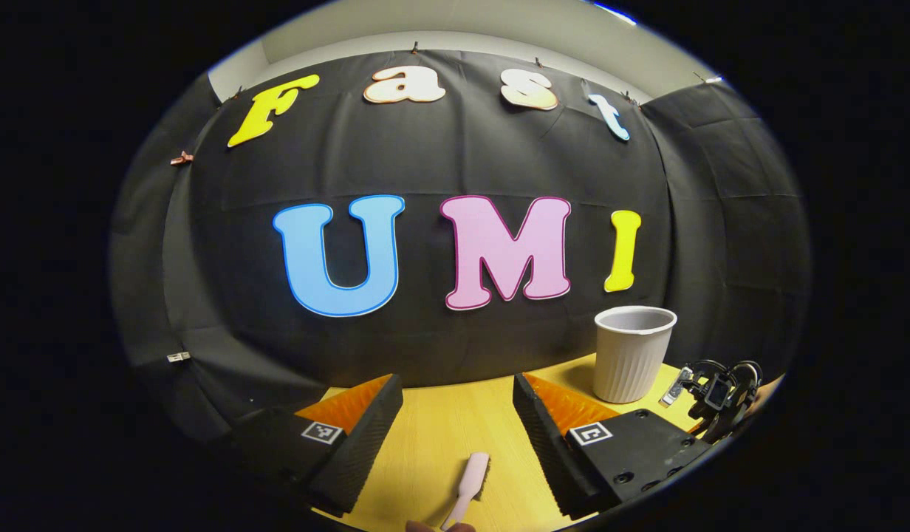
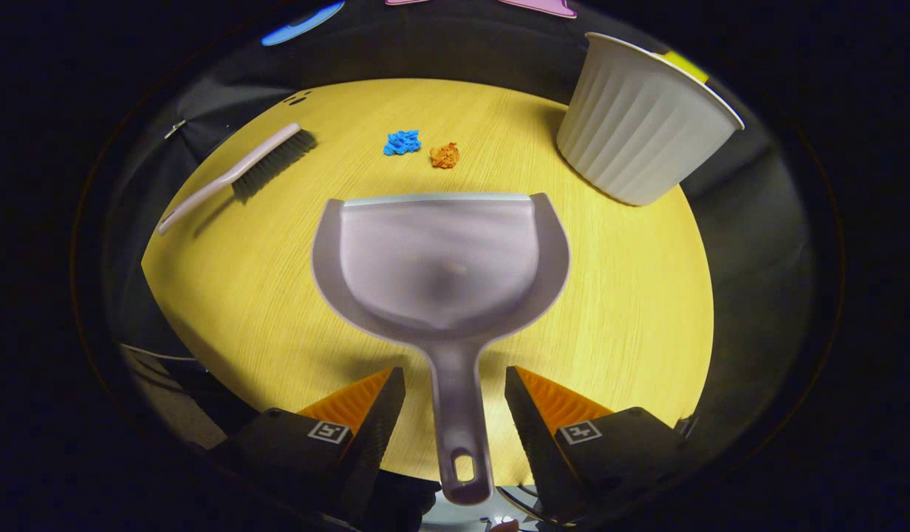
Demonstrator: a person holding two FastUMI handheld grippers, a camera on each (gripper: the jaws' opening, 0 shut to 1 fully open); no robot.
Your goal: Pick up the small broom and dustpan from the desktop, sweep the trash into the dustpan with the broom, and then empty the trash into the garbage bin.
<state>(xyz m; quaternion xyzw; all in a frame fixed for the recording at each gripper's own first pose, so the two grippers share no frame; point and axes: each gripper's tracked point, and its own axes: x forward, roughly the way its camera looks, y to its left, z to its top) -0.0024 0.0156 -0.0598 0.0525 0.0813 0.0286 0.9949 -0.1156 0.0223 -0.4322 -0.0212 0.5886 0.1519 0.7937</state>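
Observation:
In the right gripper view a grey dustpan (image 2: 440, 258) lies flat on the yellow desktop (image 2: 632, 310), its handle running back between the fingers of my right gripper (image 2: 455, 403). The jaws stand open on either side of the handle, not touching it. Past the pan's lip lie a blue scrap (image 2: 402, 142) and an orange scrap (image 2: 445, 155). The small broom (image 2: 241, 174) rests at the far left, bristles to the right. In the left gripper view my left gripper (image 1: 459, 414) is open above the desk, with the broom's pale handle (image 1: 470, 476) low between its fingers.
A ribbed white garbage bin (image 2: 640, 122) stands at the desk's far right, also the bin (image 1: 632, 353) in the left gripper view. Beside it the other gripper (image 1: 717, 395) shows at the right edge. The desk's near and left edges drop off to dark floor.

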